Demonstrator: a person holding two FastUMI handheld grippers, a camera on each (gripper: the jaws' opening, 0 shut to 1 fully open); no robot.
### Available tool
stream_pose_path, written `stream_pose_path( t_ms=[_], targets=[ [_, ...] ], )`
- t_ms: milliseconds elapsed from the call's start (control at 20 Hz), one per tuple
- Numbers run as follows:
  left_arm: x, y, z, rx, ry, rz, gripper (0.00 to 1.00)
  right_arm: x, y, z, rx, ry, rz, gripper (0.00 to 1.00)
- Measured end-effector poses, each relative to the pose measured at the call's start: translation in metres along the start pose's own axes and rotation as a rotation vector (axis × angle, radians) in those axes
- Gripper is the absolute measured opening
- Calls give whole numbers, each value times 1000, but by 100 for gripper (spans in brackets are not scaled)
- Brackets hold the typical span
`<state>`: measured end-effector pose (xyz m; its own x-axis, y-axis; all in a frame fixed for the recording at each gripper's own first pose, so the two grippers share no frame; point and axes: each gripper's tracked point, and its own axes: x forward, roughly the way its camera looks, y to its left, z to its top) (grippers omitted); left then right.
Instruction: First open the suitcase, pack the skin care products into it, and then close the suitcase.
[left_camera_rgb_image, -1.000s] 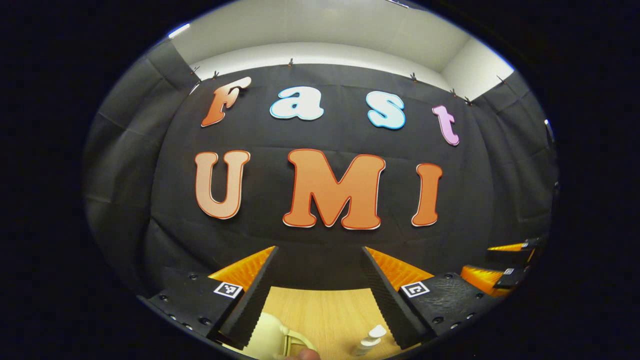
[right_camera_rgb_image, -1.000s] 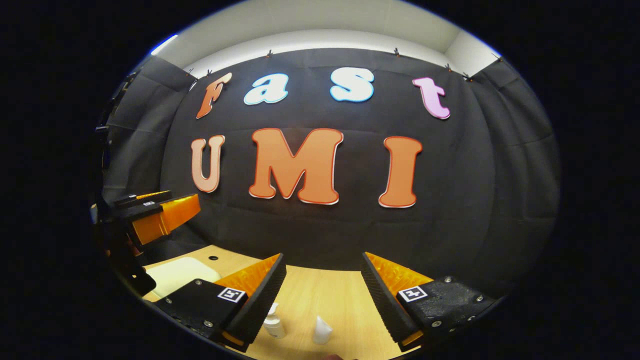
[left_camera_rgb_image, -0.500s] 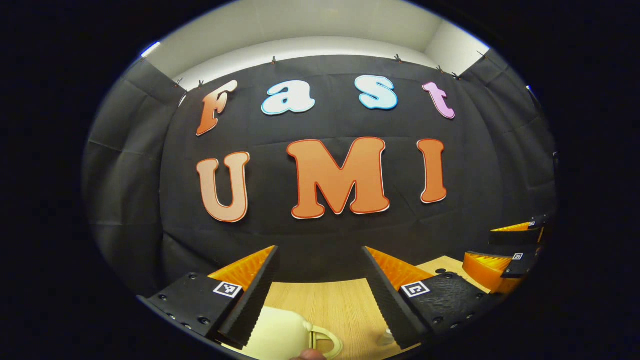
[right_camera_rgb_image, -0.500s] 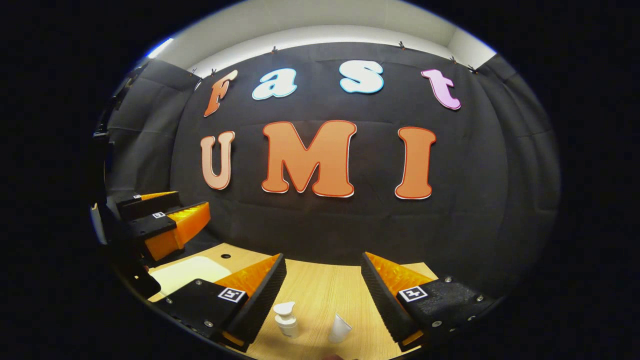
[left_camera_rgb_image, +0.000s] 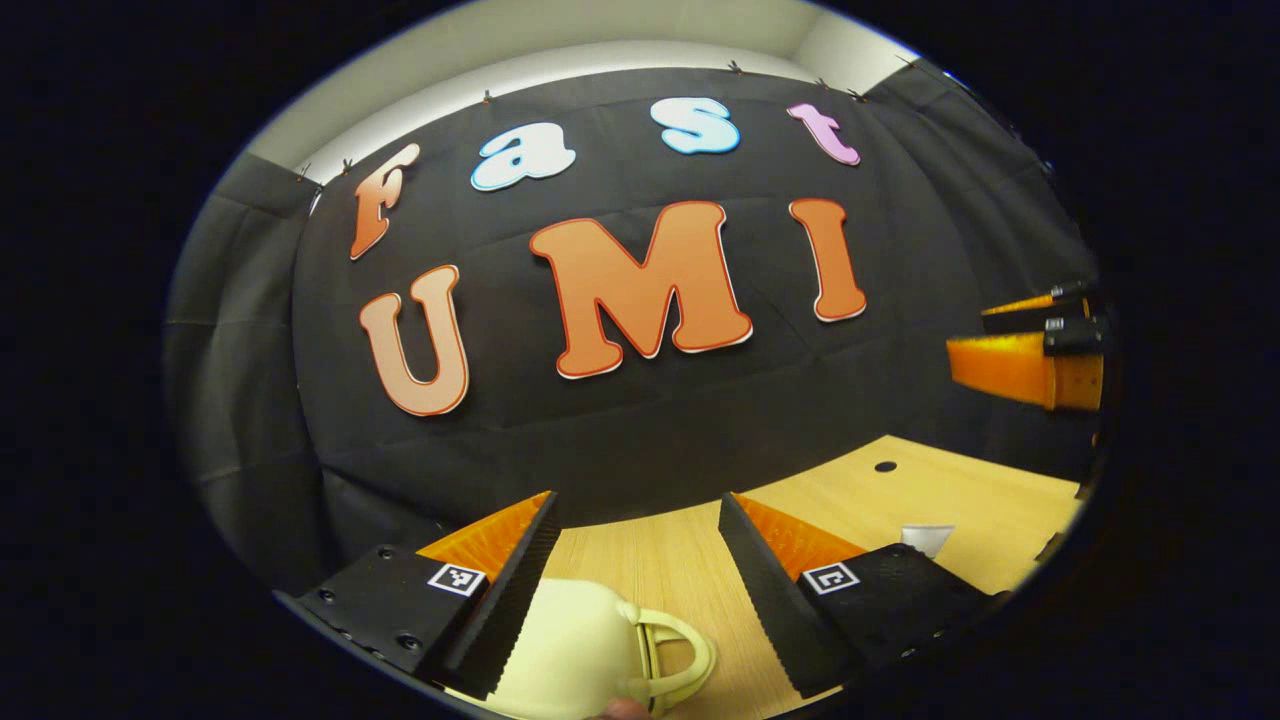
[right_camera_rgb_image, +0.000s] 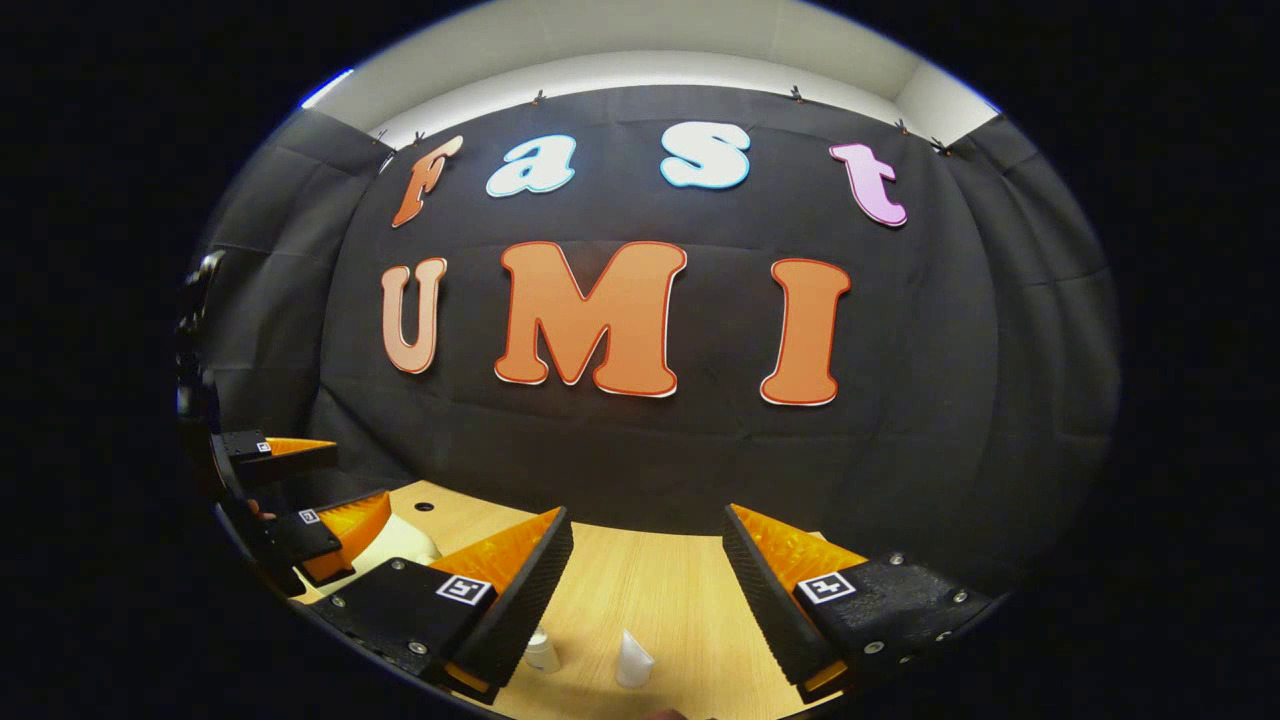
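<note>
Left gripper (left_camera_rgb_image: 635, 545): hovering low over table (left_camera_rgb_image: 960, 500), tilted so the scene is leaning; fingers spread wide apart, gripping nothing.
Left gripper, from right gripper view (right_camera_rgb_image: 300, 490): sitting at far left edge, fingers gaping, lower finger hanging just above suitcase.
Right gripper (right_camera_rgb_image: 645, 560): pointing level at the booth wall, low over table (right_camera_rgb_image: 640, 580); fingers parted wide, holding nothing.
Right gripper, from left gripper view (left_camera_rgb_image: 1030, 345): floating at far right, raised well above table, gap between its fingers looking narrow from this angle.
Suitcase (left_camera_rgb_image: 570, 650): cream, lying closed on table at bottom edge, partly hiding under the left finger; handle (left_camera_rgb_image: 680, 650) sticking out into the gap between fingers, not touching either one.
Suitcase, from right gripper view (right_camera_rgb_image: 395, 545): peeking out at left, beside own left finger.
Pump bottle (right_camera_rgb_image: 542, 652): standing on table, just beside right gripper's left finger, partly hiding behind it.
Tube (right_camera_rgb_image: 632, 660): standing upright in the gap between right gripper's fingers, near bottom edge, touching neither.
Tube, from left gripper view (left_camera_rgb_image: 926, 538): showing just behind own right finger.
</note>
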<state>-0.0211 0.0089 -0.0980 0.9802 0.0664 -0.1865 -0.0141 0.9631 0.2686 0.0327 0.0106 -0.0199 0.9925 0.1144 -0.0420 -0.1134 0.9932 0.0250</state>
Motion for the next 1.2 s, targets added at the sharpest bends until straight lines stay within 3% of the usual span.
stream_pose_path(
  t_ms=[450,900,1050,1200],
  targets=[
    [4,-25,-117,312,220,-103,99,-4,-30,-11,-22,24,-61,95],
    [-5,-35,-206,505,389,-176,98,-6,-35,-25,-23,52,-75,95],
    [5,-33,-216,622,396,-163,98,-7,-38,-27,-18,53,-83,95],
    [8,-33,-222,742,408,-160,89,-7,-40,-31,-16,58,-83,95]
  ],
)
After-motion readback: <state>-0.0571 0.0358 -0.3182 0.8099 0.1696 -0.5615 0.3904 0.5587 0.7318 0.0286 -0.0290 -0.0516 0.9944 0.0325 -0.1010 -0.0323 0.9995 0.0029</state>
